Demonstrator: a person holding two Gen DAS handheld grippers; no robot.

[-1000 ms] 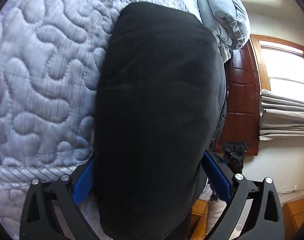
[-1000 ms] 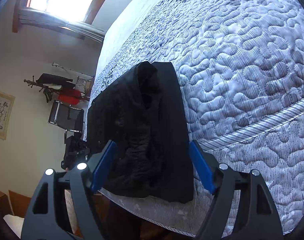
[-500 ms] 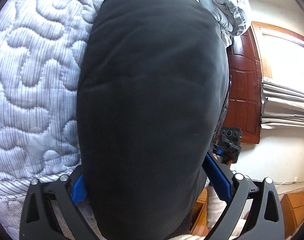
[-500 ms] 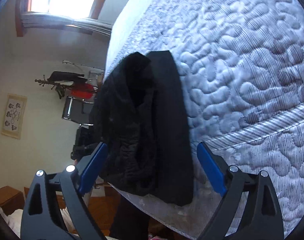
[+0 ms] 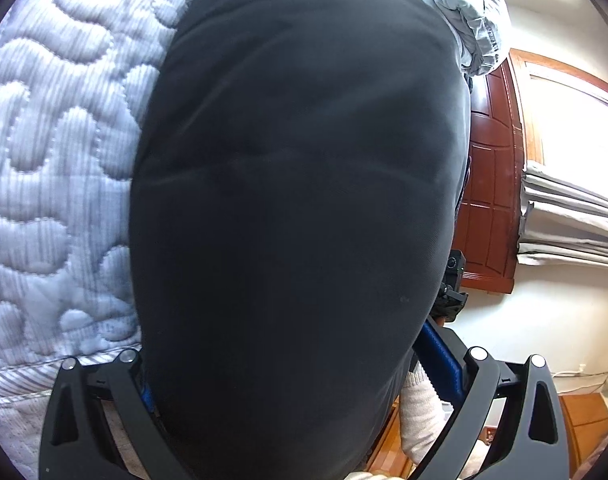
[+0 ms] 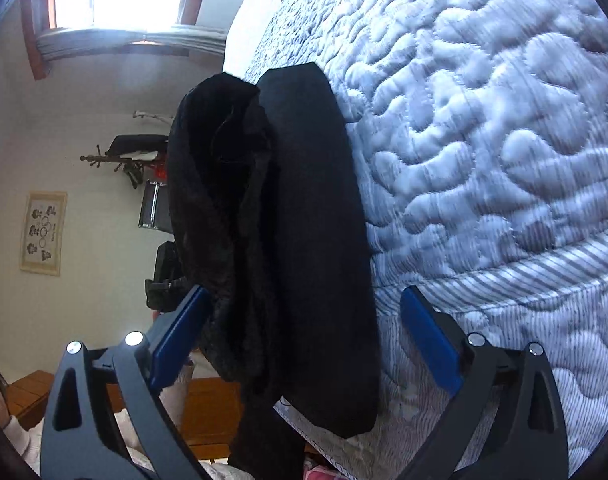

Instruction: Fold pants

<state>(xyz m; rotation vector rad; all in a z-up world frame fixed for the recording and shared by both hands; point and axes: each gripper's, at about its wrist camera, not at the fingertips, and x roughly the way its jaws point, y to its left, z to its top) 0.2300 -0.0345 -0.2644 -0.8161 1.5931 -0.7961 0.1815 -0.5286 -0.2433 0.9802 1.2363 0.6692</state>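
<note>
You are opening the right gripper (image 6: 304, 344) wider than before around the pants (image 6: 311, 240), gripping nothing yet; next grasp pending.

pants (image 6: 304, 220) | black, folded lengthwise | on quilted bed edge – end overhanging

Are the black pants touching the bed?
Touching. The right wrist view shows the black pants lying flat on the quilted bed, with one end drooping over its edge.

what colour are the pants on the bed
Black pants, seen best in the right wrist view.
</note>
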